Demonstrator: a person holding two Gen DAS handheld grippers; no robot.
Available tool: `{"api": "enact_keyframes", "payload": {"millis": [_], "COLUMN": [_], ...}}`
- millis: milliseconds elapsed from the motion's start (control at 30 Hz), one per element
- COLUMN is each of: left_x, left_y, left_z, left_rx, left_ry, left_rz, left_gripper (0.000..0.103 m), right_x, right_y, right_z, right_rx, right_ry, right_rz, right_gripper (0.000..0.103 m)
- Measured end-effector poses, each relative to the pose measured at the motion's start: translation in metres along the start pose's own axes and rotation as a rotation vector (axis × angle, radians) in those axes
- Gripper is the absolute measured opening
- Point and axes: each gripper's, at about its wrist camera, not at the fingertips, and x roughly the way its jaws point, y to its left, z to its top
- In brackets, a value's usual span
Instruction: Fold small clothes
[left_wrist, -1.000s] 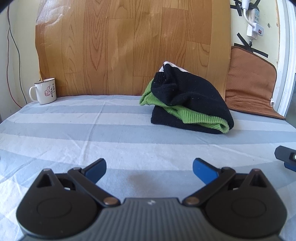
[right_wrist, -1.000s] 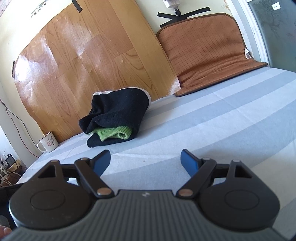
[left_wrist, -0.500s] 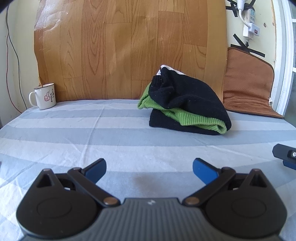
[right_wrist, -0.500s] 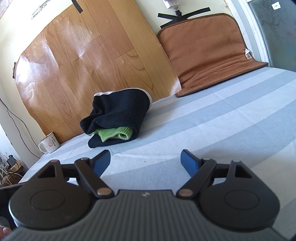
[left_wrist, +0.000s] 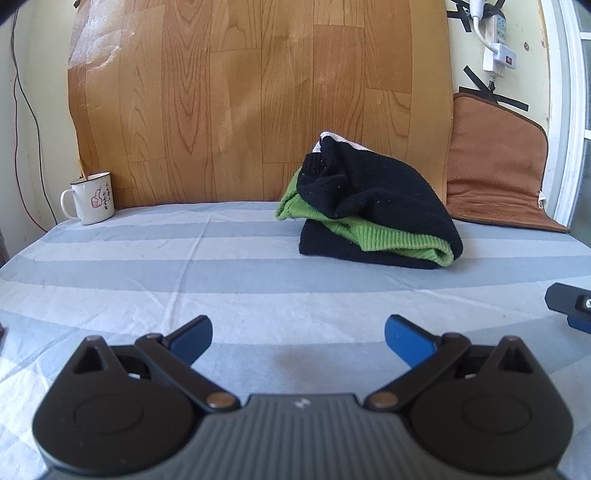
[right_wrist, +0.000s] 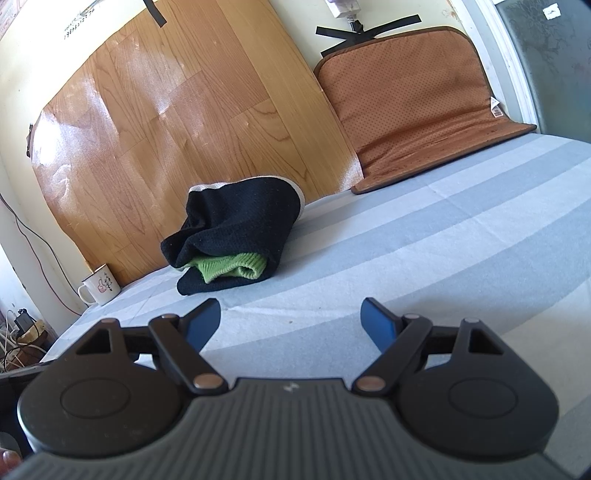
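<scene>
The left gripper (left_wrist: 298, 334) and right gripper (right_wrist: 291, 320) both hover released and empty over the striped sheet (left_wrist: 207, 280). A bundled black-and-green garment (left_wrist: 373, 206) lies far ahead by the wood panel (left_wrist: 258, 99). Likely next: reaching forward across open bedding.

Lighting: bright daylight, both views. Glare: white sheen on the wood-grain panel (right_wrist: 155, 122), strongest at its upper left; fainter sheen top left on the same panel in the left wrist view. Shadows: soft dark patch on the striped sheet (left_wrist: 295, 363) ahead of the left tongs (left_wrist: 298, 336). Distortion: fisheye bowing, dark vignette in corners. Focus: generally sharp.
</scene>
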Motion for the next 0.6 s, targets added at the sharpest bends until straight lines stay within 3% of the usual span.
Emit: {"api": "enact_keyframes", "payload": {"millis": [600], "left_x": [-0.004], "left_y": [-0.0003], "left_z": [0.0003], "left_rx": [0.013], "left_ry": [-0.028], "left_rz": [0.009], "left_gripper": [0.103], "right_x": [0.0001], "right_y": [-0.0004], "right_z": [-0.0006], "right_rx": [0.0], "right_ry": [0.0], "right_rz": [0.0], "right_gripper": [0.085]}}
